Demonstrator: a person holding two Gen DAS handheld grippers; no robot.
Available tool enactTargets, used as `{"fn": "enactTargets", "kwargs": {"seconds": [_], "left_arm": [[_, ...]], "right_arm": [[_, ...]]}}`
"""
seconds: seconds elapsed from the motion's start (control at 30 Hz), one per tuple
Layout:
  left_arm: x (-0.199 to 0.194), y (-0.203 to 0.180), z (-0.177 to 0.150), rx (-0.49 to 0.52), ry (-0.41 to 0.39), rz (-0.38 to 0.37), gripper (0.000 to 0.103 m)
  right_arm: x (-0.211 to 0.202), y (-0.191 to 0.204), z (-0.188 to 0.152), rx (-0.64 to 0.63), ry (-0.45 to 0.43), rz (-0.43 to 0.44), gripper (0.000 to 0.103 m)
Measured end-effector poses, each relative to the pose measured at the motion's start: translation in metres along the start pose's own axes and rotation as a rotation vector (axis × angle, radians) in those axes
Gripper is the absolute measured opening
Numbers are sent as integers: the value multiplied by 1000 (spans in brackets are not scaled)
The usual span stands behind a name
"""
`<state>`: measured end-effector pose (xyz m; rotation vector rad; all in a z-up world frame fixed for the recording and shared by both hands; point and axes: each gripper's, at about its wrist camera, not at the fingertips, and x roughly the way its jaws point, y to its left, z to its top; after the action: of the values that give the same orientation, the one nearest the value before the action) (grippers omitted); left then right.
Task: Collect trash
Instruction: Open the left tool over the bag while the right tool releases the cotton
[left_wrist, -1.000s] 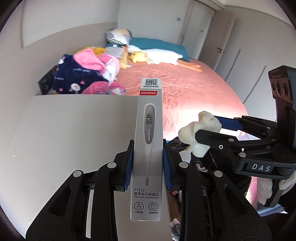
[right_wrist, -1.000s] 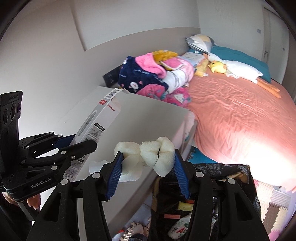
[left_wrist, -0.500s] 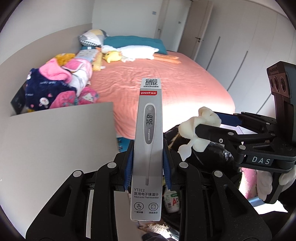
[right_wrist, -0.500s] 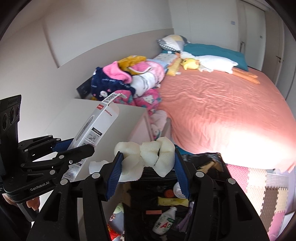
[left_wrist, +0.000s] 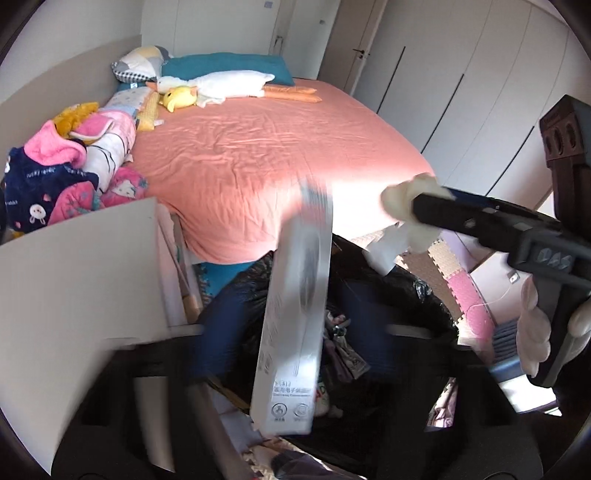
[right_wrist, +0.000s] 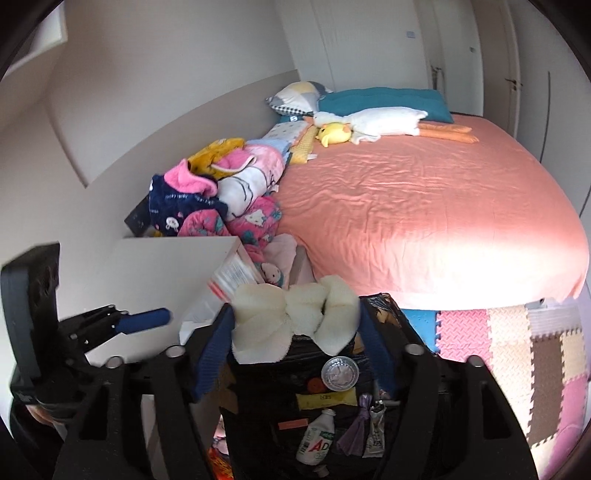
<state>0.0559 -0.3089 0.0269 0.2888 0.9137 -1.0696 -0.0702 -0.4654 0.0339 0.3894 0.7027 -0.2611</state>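
Crowding the far side of the scene, a wide bed (right_wrist: 424, 206) under a salmon-pink sheet is seen; a heap of pink and navy clothes (right_wrist: 218, 199) is piled along its left edge, and a white goose plush (right_wrist: 373, 120), a yellow toy and a teal pillow (right_wrist: 384, 99) are laid at its head; a pale tabletop (left_wrist: 74, 280) is set at the left, just beside the bed, and foam puzzle mats (right_wrist: 517, 339) are spread over the floor to the right. Directly below both tools a black trash bag (right_wrist: 373, 413) is held open; a small white bottle (right_wrist: 314, 439), a round silver lid (right_wrist: 340, 373) and yellow and purple wrappers are seen inside it.

In the left wrist view the left gripper (left_wrist: 291, 332) is blurred; its jaws are being opened, their blue pads are spread well apart, and the thermometer box (left_wrist: 291, 325) is seen loose between them, touched by neither pad. The box is long, narrow and grey-white, tilted with its printed end nearest the camera, and is caught above the mouth of the bag.

The right gripper (right_wrist: 295, 325) is also being opened; a crumpled wad of cream foam (right_wrist: 295, 314) is seen between its blue pads, lobed and bulging, with a flat white scrap hanging from its lower left; whether both pads are pressed on it cannot be told; it is held above the bag.
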Motion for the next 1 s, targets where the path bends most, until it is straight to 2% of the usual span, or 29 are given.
{"fn": "enactTargets", "kwargs": {"seconds": [0.07, 0.17, 1.0], "left_arm": [[1, -6, -2, 6, -9, -31, 97], [4, -12, -3, 5, -8, -42, 97], [6, -26, -9, 1, 4, 17, 97]], "right_arm": [[-7, -5, 0, 13, -17, -20, 82], [-16, -10, 0, 30, -34, -26, 82], [-34, -11, -2, 15, -70, -34, 83]]}}
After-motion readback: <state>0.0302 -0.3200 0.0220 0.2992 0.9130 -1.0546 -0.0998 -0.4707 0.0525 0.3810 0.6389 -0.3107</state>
